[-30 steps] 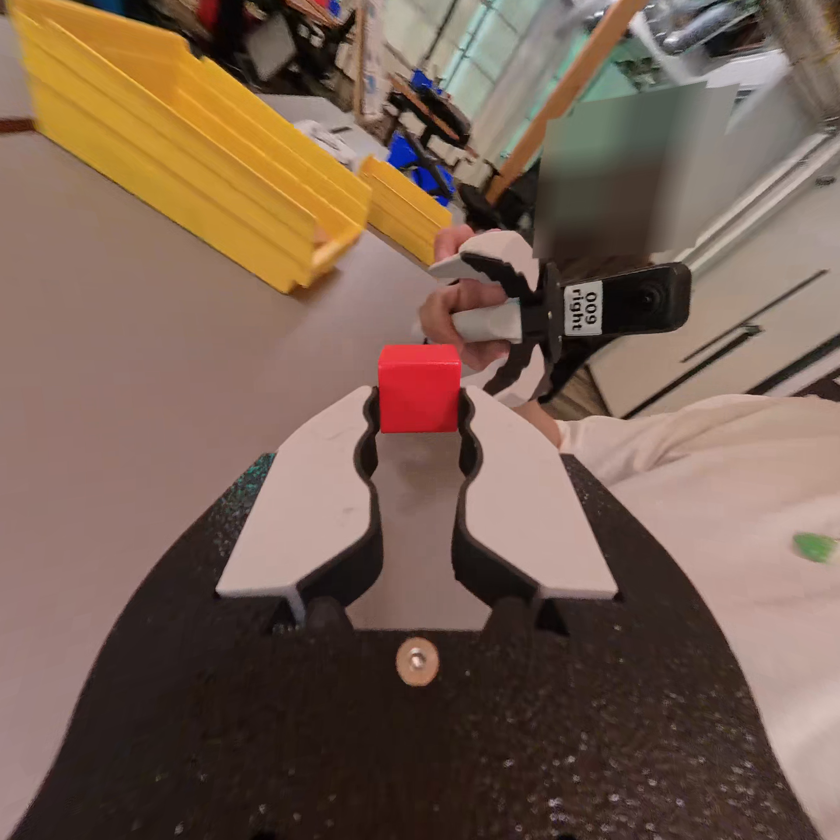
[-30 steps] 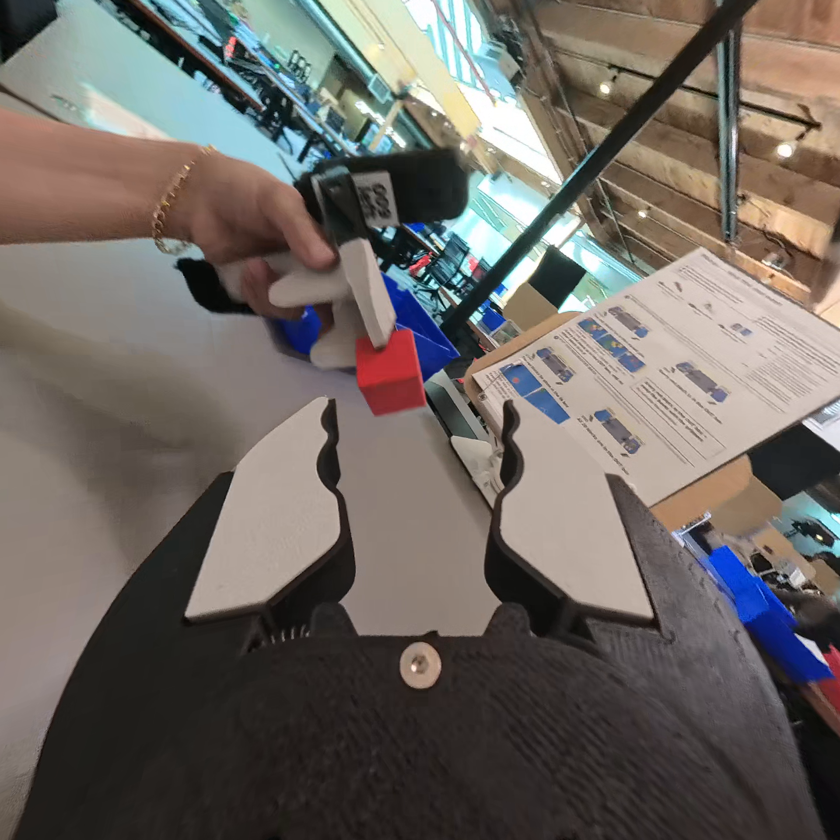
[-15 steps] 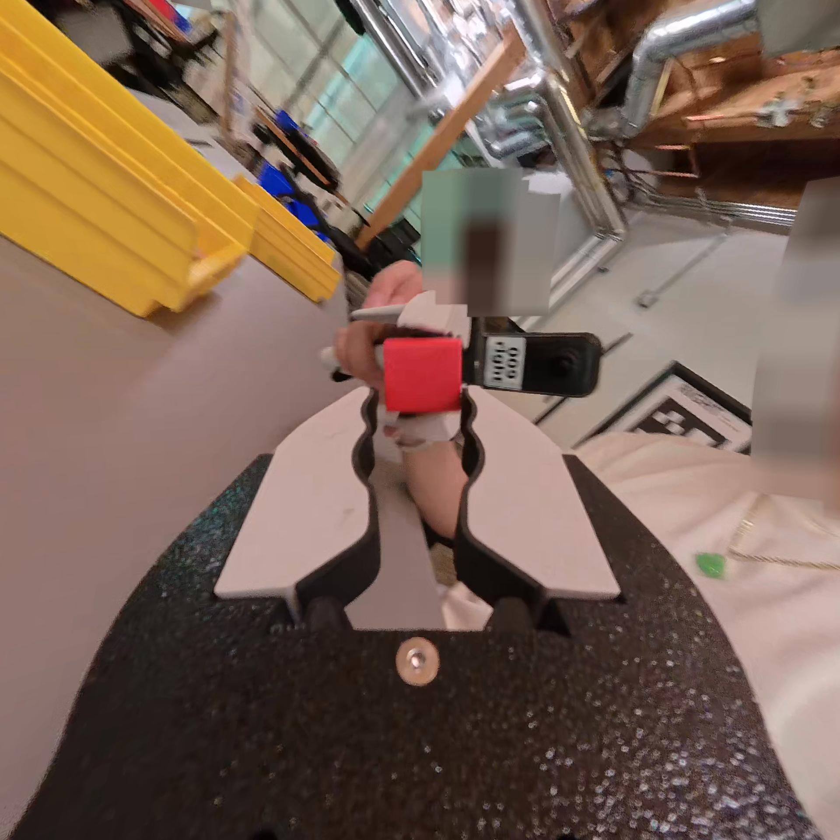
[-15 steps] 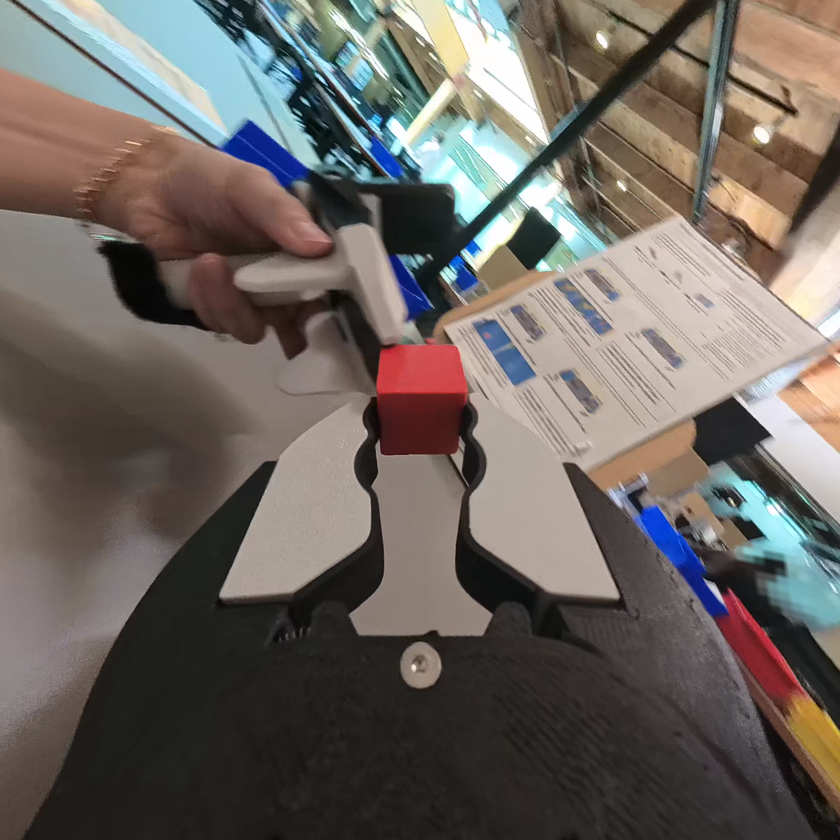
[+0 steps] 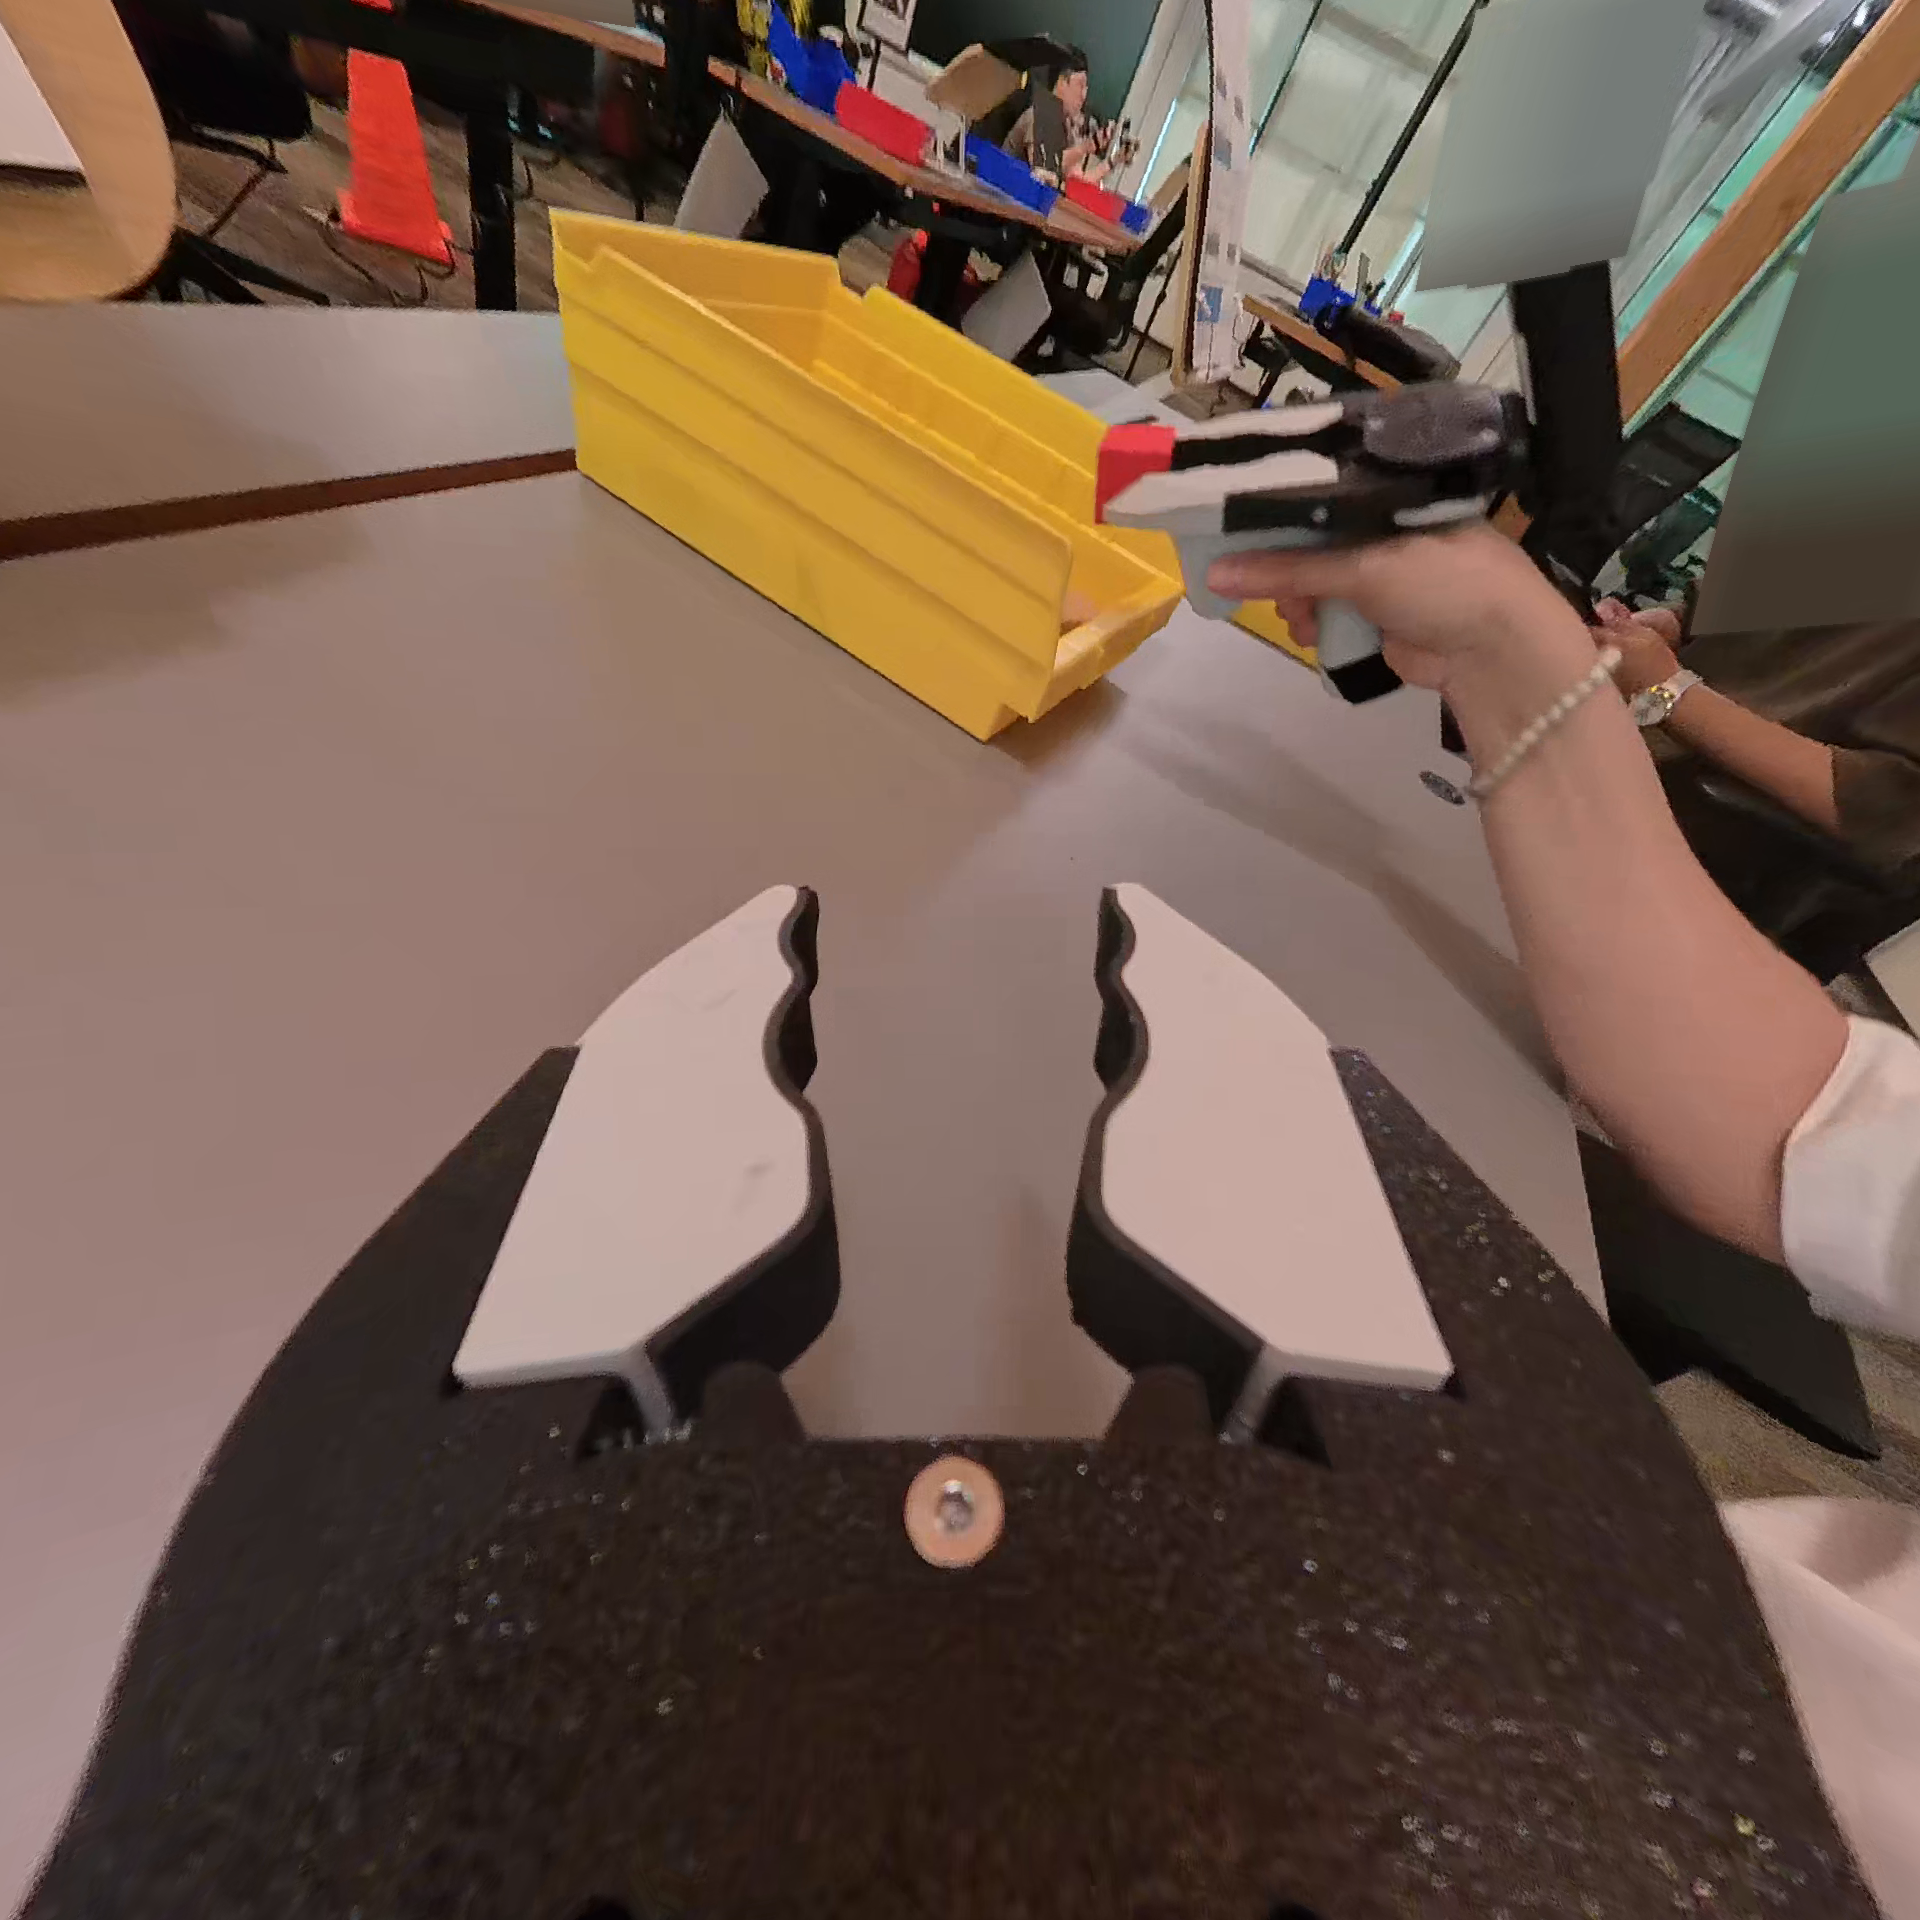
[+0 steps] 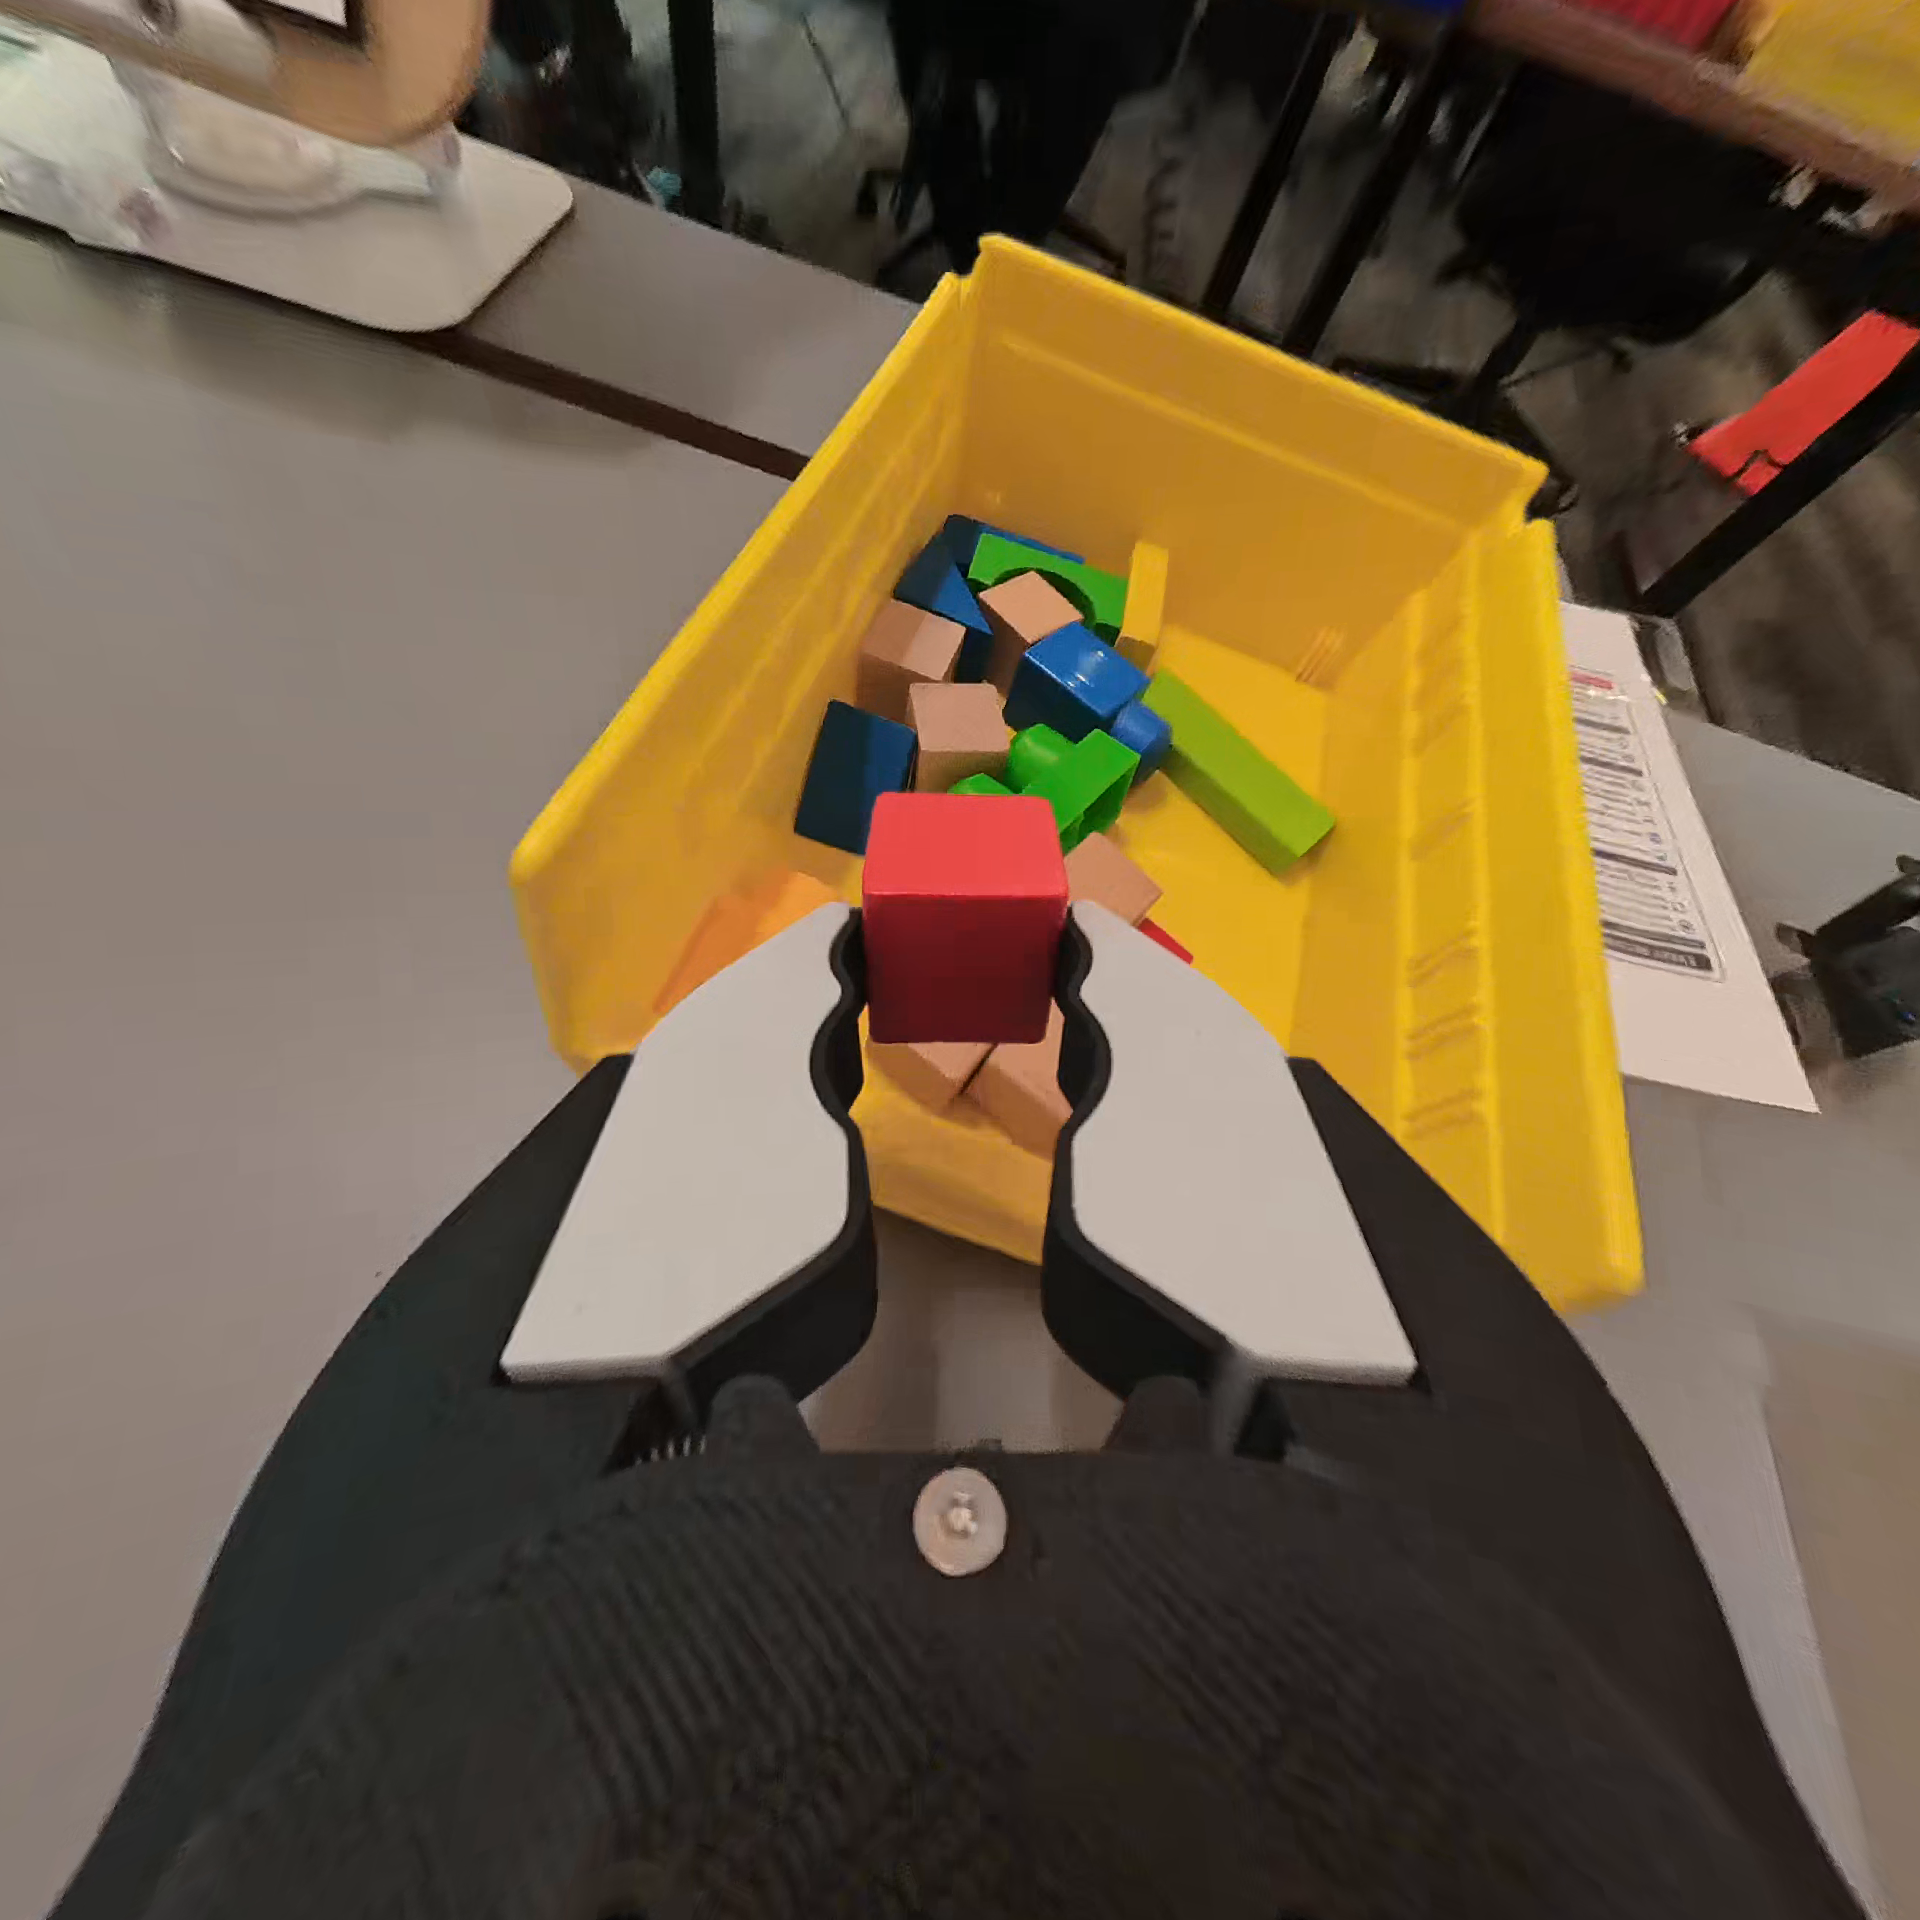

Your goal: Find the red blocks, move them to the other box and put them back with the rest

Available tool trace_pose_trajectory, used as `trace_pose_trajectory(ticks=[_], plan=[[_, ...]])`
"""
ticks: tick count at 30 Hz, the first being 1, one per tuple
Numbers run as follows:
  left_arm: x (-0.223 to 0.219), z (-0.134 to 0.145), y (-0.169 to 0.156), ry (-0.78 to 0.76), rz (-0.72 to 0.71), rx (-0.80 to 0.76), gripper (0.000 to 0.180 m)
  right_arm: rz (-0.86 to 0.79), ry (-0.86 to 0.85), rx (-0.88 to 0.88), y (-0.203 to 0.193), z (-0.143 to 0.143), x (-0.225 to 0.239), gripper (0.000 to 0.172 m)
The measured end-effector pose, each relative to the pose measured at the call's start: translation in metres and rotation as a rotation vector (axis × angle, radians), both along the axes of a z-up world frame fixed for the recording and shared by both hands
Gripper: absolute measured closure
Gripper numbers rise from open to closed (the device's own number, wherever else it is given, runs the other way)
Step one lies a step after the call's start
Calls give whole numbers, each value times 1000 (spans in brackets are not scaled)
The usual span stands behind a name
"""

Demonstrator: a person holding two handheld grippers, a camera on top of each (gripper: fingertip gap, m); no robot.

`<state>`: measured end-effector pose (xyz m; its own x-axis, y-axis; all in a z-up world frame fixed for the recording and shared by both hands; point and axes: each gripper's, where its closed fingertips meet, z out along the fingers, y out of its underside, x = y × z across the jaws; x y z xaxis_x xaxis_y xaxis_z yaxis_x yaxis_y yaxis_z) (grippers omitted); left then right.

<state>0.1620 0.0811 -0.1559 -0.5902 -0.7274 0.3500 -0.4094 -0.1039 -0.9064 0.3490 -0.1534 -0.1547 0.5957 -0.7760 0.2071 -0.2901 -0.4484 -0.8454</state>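
Right at the tips of the right gripper (image 6: 961, 935) sits the red cube (image 6: 961, 914), both pads pressed against its sides, so it's pinched solid. A second ago that same cube was in the left gripper (image 5: 956, 914), and the right one was spread wide reaching for it. Now the left one stands spread with nothing between its fingers, just bare grey table (image 5: 312, 779) under it. So the handoff is done, and I'd say what's left for this cube is dropping it in with the rest.

Just past the cube, ahead and below the right gripper, is the yellow bin (image 6: 1475, 831) with the mixed pile: blue, green and plain wooden blocks (image 6: 1039, 707), plus a sliver of something red (image 6: 1164, 940) poking out right beside the right finger. The cube hangs over the near end of the bin, above its low front lip.

Room-wise: the bin's walls rise left, right and far, but the mouth is open on top, and the floor to the right of the pile looks free. Off to the right of the bin lies a printed sheet (image 6: 1662, 883). From the left gripper's side, the table ahead is open up to the bin (image 5: 831, 478).
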Motion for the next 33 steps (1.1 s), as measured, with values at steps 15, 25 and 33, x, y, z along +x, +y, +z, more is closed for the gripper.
trace_pose_trajectory(ticks=[15,25,33], plan=[[2,-15,1,-50,36,211,130,20,-52,203,14,26,-15,131],[-21,58,123,-155,462,217,141,251,-306,378,58,91,-104,132],[-71,29,308,250,438,808,128,314,-276,372,75,85,-112,132]])
